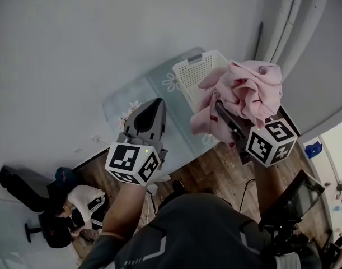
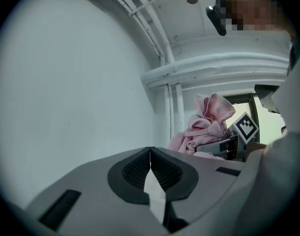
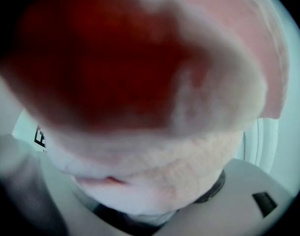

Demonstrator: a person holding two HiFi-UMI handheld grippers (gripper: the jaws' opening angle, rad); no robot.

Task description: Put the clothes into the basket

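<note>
- One white basket (image 1: 196, 74) stands on the floor mat (image 1: 154, 88) below.
- Pink clothes (image 1: 246, 91) hang bunched up in the air, over its rim.
- Right gripper (image 1: 229, 122) clamps them, jaws wide.
- Left gripper (image 1: 152, 108) is closed, tips touching.

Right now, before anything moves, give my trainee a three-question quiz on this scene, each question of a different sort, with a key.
1. Multiple choice: what do the right tongs hold? A) a blue towel B) a pink garment C) nothing
2. True or false: the pink garment already lies inside the white basket.
3. Fill in the blank: the jaws of the left tongs stand ____ (apart or together).

Key: 1 B; 2 false, it is bunched on the right tongs, held up clear of the basket; 3 together.
</note>
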